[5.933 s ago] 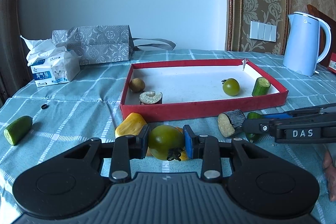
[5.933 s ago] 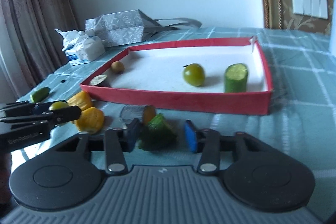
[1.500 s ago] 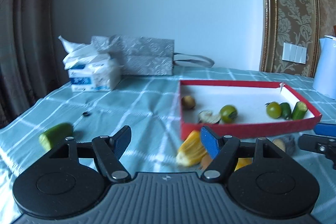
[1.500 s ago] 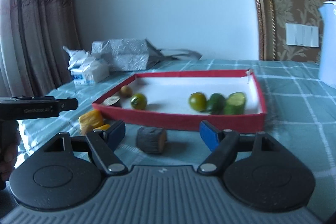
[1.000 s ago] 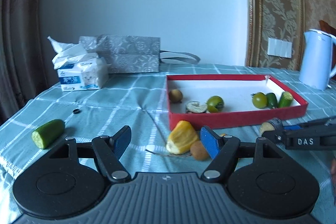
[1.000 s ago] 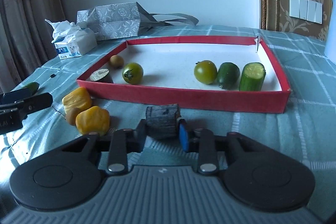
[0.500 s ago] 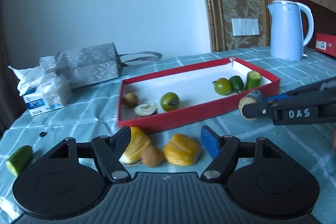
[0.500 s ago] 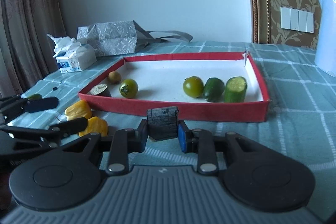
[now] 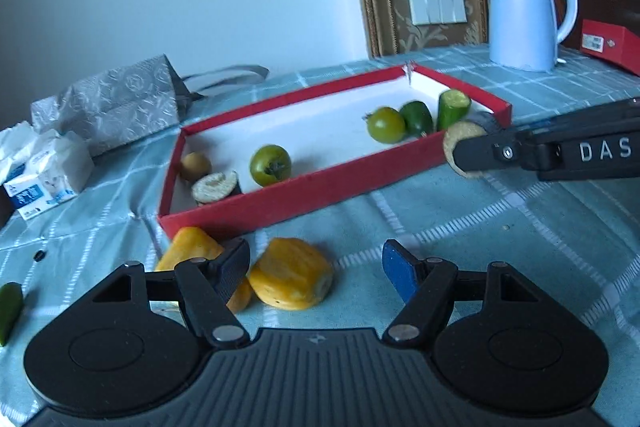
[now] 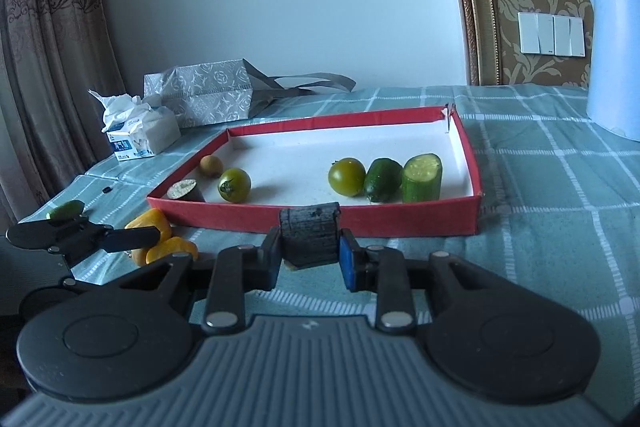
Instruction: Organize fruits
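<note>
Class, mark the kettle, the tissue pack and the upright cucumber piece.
kettle (image 9: 522, 11), left wrist view, body side.
tissue pack (image 10: 140, 135), right wrist view, front face.
upright cucumber piece (image 10: 422, 179), right wrist view, skin.

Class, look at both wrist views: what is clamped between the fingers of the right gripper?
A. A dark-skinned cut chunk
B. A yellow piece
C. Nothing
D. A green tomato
A: the right gripper is shut on the dark-skinned cut chunk, held in front of the red tray.

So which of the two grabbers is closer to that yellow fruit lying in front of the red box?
Left. The left gripper stands open right at the yellow fruit, which lies between its fingers. The right gripper, shut on a dark chunk, is off to the side, nearer the red box.
</note>
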### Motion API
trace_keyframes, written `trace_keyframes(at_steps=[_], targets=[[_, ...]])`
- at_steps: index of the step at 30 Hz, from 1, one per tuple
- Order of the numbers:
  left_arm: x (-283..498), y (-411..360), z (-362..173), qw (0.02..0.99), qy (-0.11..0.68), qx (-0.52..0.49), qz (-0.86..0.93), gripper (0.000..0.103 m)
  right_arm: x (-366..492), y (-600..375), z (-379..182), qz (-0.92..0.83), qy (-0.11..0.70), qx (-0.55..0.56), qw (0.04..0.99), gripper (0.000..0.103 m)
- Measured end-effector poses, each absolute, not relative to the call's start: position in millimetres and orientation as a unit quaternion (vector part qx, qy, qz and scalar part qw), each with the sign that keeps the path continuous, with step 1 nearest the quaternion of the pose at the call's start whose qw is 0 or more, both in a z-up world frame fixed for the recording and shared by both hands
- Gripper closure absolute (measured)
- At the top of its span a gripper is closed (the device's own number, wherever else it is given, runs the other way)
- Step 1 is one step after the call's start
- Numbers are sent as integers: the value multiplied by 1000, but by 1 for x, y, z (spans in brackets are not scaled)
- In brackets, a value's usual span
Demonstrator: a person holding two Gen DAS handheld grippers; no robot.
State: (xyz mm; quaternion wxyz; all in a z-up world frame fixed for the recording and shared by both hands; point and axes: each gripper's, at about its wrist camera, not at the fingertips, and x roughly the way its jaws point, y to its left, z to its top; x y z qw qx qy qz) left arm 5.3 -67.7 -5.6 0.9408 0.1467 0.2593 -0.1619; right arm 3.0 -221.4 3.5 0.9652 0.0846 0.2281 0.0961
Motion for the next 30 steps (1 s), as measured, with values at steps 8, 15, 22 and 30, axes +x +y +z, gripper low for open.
trace_keyframes(at_steps=[8,15,22,30], targets=[[7,-64,-4,947,255,146,-129,61,3,-225,4,96,226,93,965,75],[10,-60,2,953,256,116,-116,72,4,-228,3,91,226,99,965,75],[12,-57,7,956,258,92,-104,81,5,-230,2,84,226,104,965,75],[3,-59,3,959,247,99,-96,80,6,-230,1,83,228,104,965,75]])
